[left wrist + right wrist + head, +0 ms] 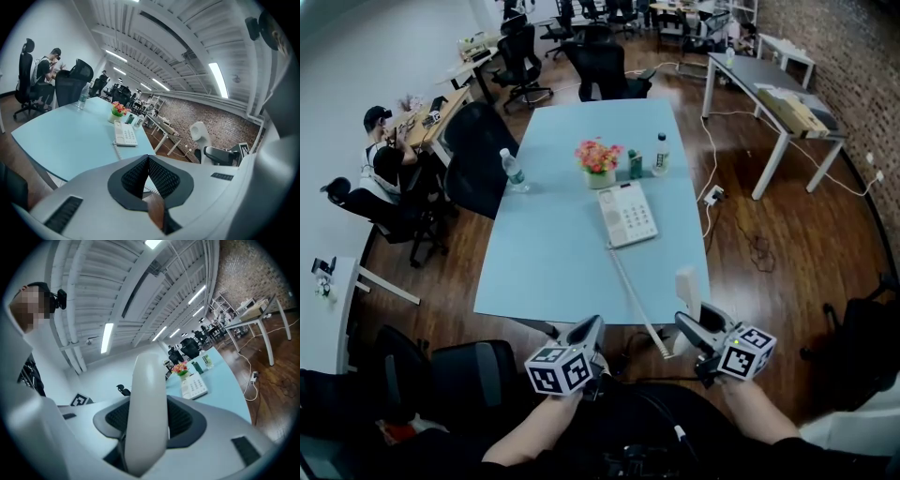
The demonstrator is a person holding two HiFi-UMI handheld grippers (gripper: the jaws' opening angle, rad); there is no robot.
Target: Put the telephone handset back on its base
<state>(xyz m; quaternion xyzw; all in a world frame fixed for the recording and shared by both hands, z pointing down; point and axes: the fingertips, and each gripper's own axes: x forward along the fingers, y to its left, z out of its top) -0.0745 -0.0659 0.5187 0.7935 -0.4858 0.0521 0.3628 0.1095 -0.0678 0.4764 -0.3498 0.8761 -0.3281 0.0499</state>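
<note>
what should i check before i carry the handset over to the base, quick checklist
1. Grip on handset: ok. The right gripper is clamped on it and it stands upright.
2. Cradle on telephone base: ok, nothing lies on it.
3. Path over the table to the base: ok, only the cord lies there.
4. Cord free of snags: cannot tell. It runs straight off the table's near edge, but its end by the handset is unclear.
5. Left gripper: ok. It is shut, empty and off the table's near edge.
6. Flower pot: ok, it stands behind the base, not on it.
</note>
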